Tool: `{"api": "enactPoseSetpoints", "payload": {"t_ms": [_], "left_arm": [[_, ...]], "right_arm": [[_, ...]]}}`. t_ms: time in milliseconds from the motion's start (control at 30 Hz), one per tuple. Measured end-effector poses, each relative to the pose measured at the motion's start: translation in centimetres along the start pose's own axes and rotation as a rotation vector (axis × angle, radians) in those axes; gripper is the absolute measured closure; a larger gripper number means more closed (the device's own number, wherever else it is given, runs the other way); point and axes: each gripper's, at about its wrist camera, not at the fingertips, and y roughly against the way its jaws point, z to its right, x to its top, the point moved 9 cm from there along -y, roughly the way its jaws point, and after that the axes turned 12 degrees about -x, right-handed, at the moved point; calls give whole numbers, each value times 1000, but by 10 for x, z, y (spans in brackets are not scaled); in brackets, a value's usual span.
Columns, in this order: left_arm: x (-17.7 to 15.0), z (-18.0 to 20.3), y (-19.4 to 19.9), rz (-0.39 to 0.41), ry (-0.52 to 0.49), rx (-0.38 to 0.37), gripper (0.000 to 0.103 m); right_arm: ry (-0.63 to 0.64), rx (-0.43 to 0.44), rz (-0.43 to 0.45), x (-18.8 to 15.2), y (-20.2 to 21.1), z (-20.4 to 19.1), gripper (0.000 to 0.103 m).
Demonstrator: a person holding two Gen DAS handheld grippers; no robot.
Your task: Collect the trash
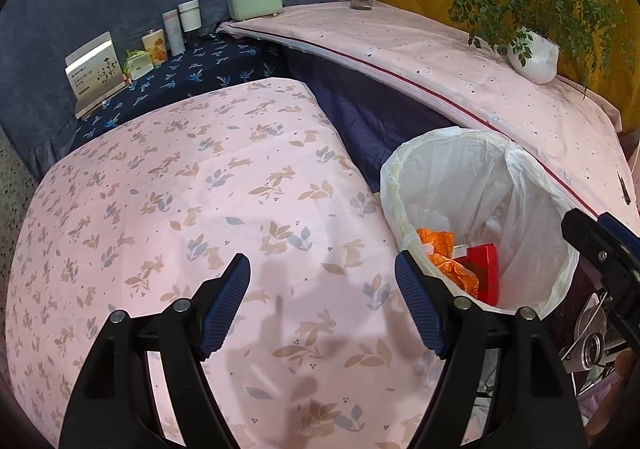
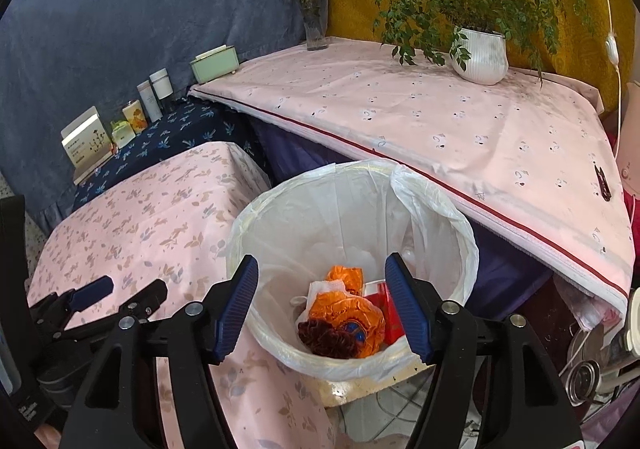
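We hold the right gripper spread and empty over the bin, seemingly to drop trash; the left gripper is spread too.

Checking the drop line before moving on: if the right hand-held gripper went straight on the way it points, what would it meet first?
Probably the trash in the bin: the open right hand-held gripper frames the orange wrapper inside the white-lined bin.

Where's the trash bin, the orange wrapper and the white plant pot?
Trash bin (image 2: 436, 205): right wrist view, liner rim.
Orange wrapper (image 2: 346, 311): right wrist view, its crinkled middle.
White plant pot (image 2: 482, 57): right wrist view, ribbed side.
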Motion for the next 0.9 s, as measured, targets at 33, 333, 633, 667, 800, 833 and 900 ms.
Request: {"api": "enactPoseSetpoints", "payload": {"t_ms": [33, 333, 633, 667, 800, 833, 900], "left_arm": [[-1, -1, 2, 5, 4, 3, 24], [-12, -2, 13, 26, -6, 28, 16], [-29, -5, 15, 12, 19, 34, 15], [-30, -5, 15, 10, 21, 32, 14], [-36, -2, 18, 11, 16, 37, 11], [-37, -2, 19, 12, 14, 38, 11], [-39, 0, 20, 10, 12, 36, 11]], "right_arm": [[6, -9, 2, -2, 2, 1, 32], [42, -30, -15, -20, 9, 1, 26], [54, -43, -61, -44, 8, 7, 19], [59, -48, -65, -47, 8, 8, 19], [68, -64, -60, -54, 10, 11, 19], [70, -69, -60, -56, 10, 11, 19], [72, -74, -60, -58, 11, 13, 19]]}}
